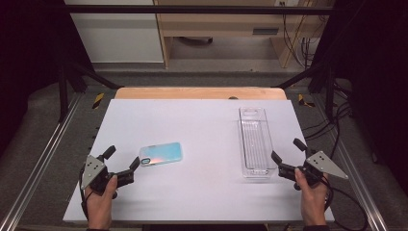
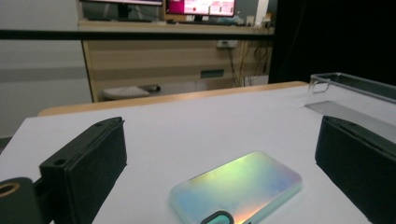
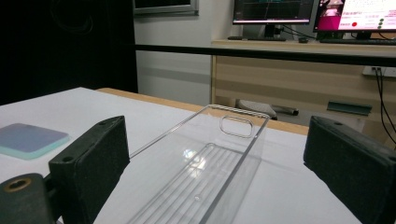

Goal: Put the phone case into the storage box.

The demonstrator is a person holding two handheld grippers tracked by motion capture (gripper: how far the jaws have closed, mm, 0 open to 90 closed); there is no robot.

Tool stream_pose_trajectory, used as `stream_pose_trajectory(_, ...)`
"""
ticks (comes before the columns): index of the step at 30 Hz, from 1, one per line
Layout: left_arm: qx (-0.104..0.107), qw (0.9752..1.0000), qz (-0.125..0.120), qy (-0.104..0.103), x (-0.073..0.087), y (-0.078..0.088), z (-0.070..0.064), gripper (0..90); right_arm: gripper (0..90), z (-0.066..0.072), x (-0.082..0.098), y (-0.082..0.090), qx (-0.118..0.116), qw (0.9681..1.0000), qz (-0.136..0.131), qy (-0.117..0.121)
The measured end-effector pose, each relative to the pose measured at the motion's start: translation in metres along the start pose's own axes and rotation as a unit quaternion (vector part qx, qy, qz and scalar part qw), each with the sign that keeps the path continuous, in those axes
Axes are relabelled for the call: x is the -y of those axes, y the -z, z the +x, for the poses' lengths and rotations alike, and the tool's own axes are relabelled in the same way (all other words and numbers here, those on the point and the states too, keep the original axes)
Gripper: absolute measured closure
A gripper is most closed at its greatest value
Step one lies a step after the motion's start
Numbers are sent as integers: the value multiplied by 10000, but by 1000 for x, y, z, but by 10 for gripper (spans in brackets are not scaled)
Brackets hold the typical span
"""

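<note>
Nothing was grasped yet: the left gripper (image 1: pixel 121 162) stood with fingers spread just near the phone (image 1: pixel 160 154), the right gripper (image 1: pixel 287 155) spread beside the empty clear tray (image 1: pixel 255 142) on the counter (image 1: pixel 202 125).

An iridescent phone (image 1: pixel 160 154) lies flat, back up, on the left of the white worktop (image 1: pixel 202 192); a clear, empty, long tray (image 1: pixel 255 142) stands right.

One phone (image 1: pixel 160 154), one clear plastic tray (image 1: pixel 255 140) (long and narrow), both on one white desk (image 1: pixel 202 125).
</note>
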State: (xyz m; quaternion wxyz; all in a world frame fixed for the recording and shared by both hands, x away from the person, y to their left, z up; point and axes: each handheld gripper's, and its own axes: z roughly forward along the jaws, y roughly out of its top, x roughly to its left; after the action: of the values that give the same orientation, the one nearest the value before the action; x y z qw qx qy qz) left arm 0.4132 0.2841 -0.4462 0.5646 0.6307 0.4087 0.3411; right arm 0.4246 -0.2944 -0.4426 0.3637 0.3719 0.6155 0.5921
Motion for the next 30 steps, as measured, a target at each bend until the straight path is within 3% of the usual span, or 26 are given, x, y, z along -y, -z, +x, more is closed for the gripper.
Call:
stream_pose_trajectory(2, -28, 10000, 69, 37, -1, -1, -2, 17, 58, -1, 1, 3, 42, 10000, 5, -46)
stream_pose_trajectory(4, 56, 9997, 53, 234, -4, -5, -4, 16, 55, -1, 3, 4, 62, 10000, 50, 3)
stream_pose_trajectory(9, 48, 9998, 183, 114, -14, -18, -11, 28, 46, 0, 4, 4, 162, 9997, 141, 106)
stream_pose_trajectory(13, 61, 9986, 485, -215, -27, -29, -14, 31, 45, 1, 3, 3, 181, 9996, 144, 136)
stream_pose_trajectory(14, 130, 9985, 518, -80, -36, -33, -11, 34, 44, 0, 3, 3, 190, 9997, 113, 121)
stream_pose_trajectory(19, 130, 9977, 644, -139, -52, -41, -5, 35, 44, 0, 2, 3, 226, 9996, 119, 152)
stream_pose_trajectory(21, 224, 9960, 836, -229, -52, -47, -7, 34, 41, 2, 1, 6, 93, 9998, 62, 155)
stream_pose_trajectory(22, 162, 9953, 904, -313, -51, -49, -9, 38, 38, 3, 1, 7, 79, 9998, 74, 185)
stream_pose_trajectory(26, 154, 9952, 943, -208, -52, -58, -9, 41, 33, 4, 1, 8, 101, 9995, 107, 262)
stream_pose_trajectory(29, 100, 9937, 1081, -266, -52, -68, -4, 47, 32, 4, 0, 9, 90, 9998, 77, 188)
stream_pose_trajectory(30, 44, 9934, 1142, -138, -50, -76, 3, 51, 32, 4, 1, 8, 83, 9997, 109, 190)
